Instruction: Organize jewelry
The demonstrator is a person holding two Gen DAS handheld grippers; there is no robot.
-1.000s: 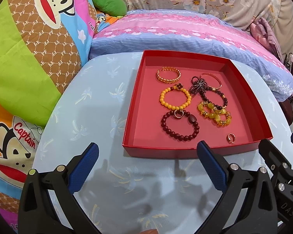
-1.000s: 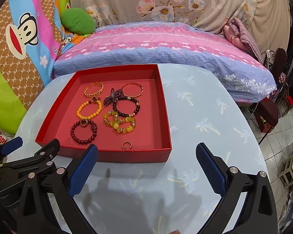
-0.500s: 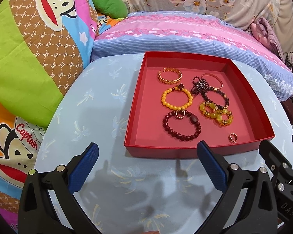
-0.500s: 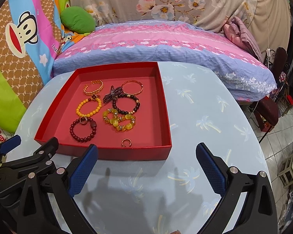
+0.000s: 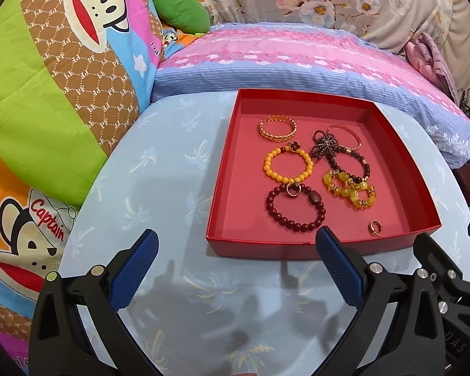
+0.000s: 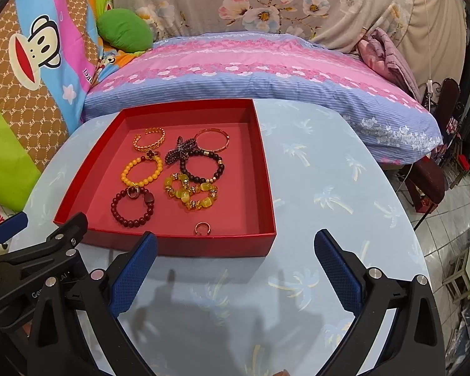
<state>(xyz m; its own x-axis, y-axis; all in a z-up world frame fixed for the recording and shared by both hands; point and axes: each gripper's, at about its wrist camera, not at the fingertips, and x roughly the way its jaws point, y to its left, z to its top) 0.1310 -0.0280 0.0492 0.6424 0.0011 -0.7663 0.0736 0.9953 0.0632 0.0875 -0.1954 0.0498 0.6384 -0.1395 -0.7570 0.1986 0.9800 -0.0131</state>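
Note:
A shallow red tray (image 5: 225, 169) (image 6: 266, 188) sits on the pale blue table and holds several pieces of jewelry. Among them are a dark red bead bracelet (image 5: 294, 208) (image 6: 132, 208), an orange bead bracelet (image 5: 287, 164) (image 6: 141, 172), a yellow stone bracelet (image 5: 349, 189) (image 6: 191, 192), a gold cuff (image 5: 277, 128) (image 6: 149, 139) and a small ring (image 5: 375, 227) (image 6: 202, 228). My left gripper (image 5: 236, 250) is open, hovering before the tray's near left edge. Nothing lies between the fingers of my open right gripper (image 6: 235, 250), which hangs before the tray's near right corner.
The round table (image 6: 329, 172) has bare surface right of the tray and near me. A pink and blue pillow (image 6: 250, 65) borders the far side, a cartoon blanket (image 5: 47, 94) the left. A dark stool (image 6: 429, 181) stands off the right edge.
Both grippers have drawn back and up a little, so the tray sits slightly farther off in both views. The jewelry has not moved.

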